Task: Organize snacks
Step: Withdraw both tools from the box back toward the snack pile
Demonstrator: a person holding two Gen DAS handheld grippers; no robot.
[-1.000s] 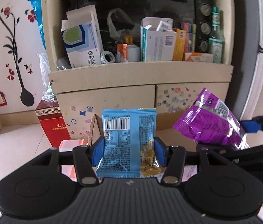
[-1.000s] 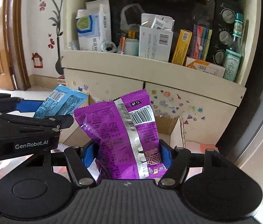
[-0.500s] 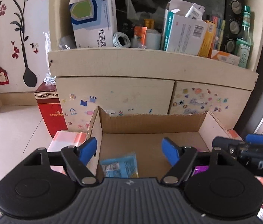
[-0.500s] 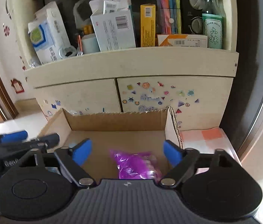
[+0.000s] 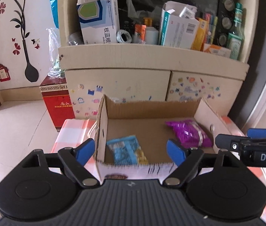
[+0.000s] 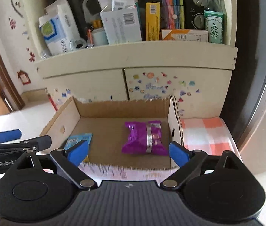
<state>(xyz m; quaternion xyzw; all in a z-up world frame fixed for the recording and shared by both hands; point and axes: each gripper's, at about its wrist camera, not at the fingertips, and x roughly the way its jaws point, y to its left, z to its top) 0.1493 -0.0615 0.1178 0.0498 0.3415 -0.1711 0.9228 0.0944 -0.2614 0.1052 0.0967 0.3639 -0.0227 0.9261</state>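
An open cardboard box [image 5: 151,111] [image 6: 114,109] stands on a checked stool in front of a cabinet. A blue snack packet [image 5: 126,149] [image 6: 78,139] lies flat on the box floor at the near left. A purple snack packet [image 5: 189,134] [image 6: 144,137] lies on the floor at the right. My left gripper [image 5: 131,150] hovers above the box's near left corner, its jaws opening, nothing between the blue pads. My right gripper [image 6: 128,153] hovers over the near right part, its jaws opening too, pads clear of the purple packet lying below.
A cream cabinet [image 5: 117,86] behind the box carries a shelf crowded with medicine boxes [image 5: 99,17], a green bottle [image 6: 213,24] and a dark oven. A red carton [image 5: 55,101] stands on the tiled floor at left. The stool's orange check top [image 6: 204,133] shows right of the box.
Both grippers let go: the blue packet dropped from the left jaws and the purple packet from the right jaws onto the box floor. Both jaws spread wider and the views tipped down.
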